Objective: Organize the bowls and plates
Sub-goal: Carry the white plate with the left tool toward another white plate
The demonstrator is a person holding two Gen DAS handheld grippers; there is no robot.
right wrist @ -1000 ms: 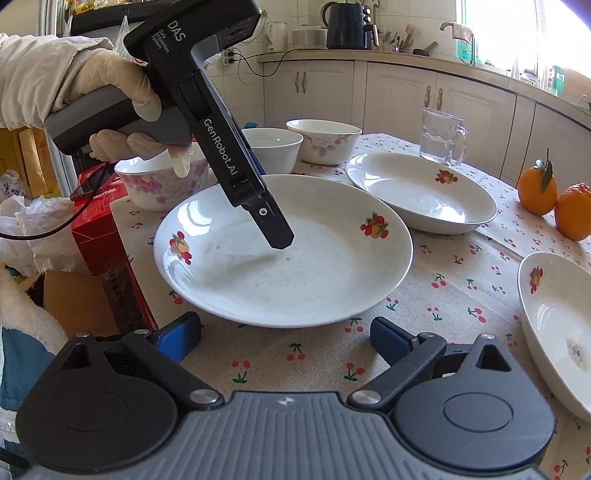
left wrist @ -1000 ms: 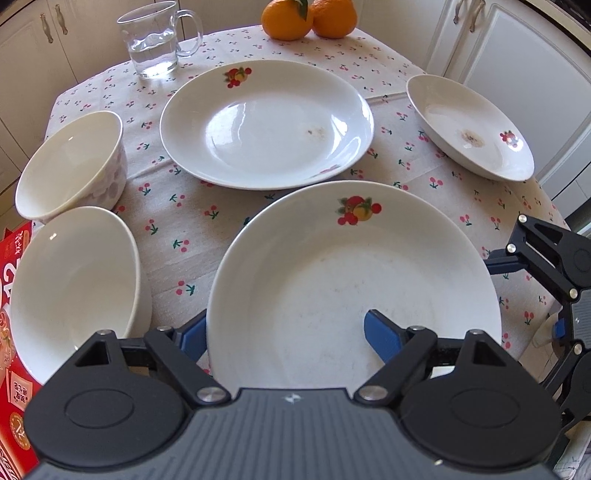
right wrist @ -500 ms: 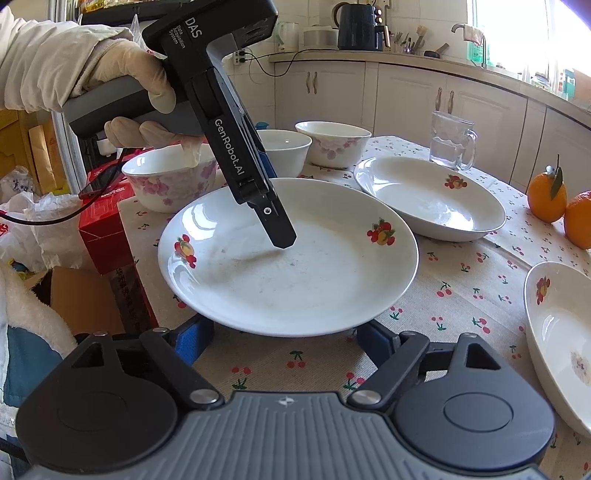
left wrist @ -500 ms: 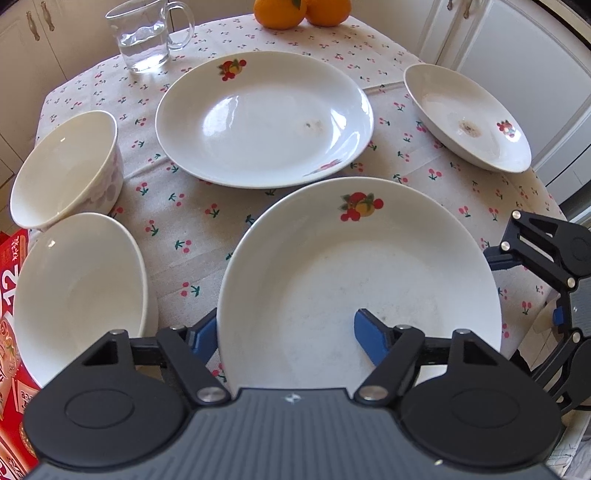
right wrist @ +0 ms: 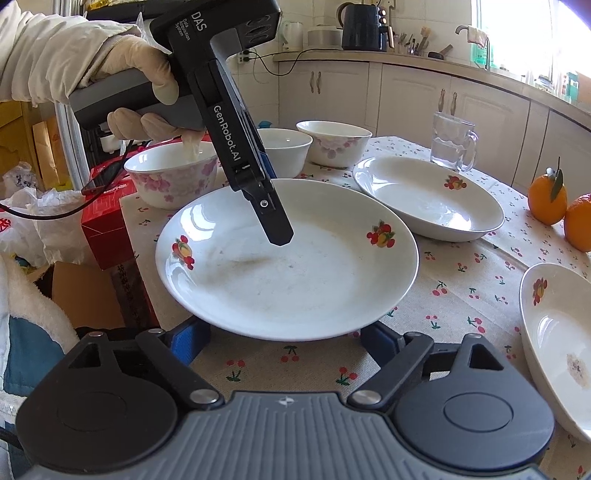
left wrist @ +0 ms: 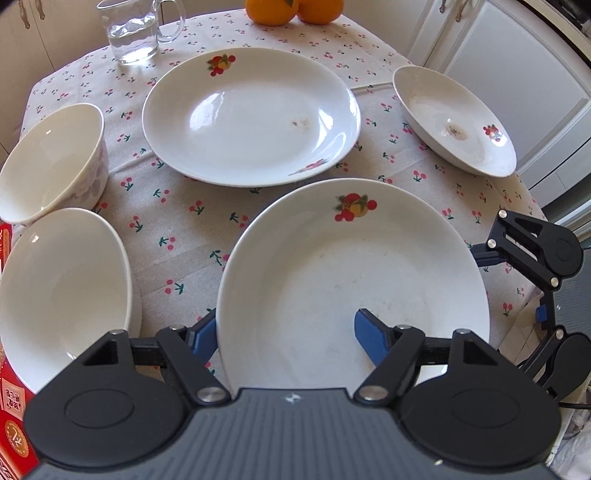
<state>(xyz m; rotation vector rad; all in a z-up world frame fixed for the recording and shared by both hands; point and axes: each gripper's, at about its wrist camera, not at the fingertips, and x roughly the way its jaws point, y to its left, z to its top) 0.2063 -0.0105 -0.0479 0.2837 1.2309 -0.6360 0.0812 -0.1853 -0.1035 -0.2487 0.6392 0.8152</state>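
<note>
Our left gripper (left wrist: 284,334) straddles the near rim of the fruit-print plate (left wrist: 369,266), one blue pad inside, one outside; whether it pinches we cannot tell. Our right gripper (right wrist: 284,341) spreads wide beneath that plate's edge. Beyond lie a second large plate (left wrist: 251,114), a small dish (left wrist: 454,122), two bowls (left wrist: 48,162), then a glass mug (left wrist: 133,33) and oranges (left wrist: 271,11).

plate (right wrist: 288,258) | near edge has lifted off the tablecloth (right wrist: 295,362) | left gripper (left wrist: 284,334) has narrowed onto its rim | right gripper (right wrist: 284,338) has slid under
</note>
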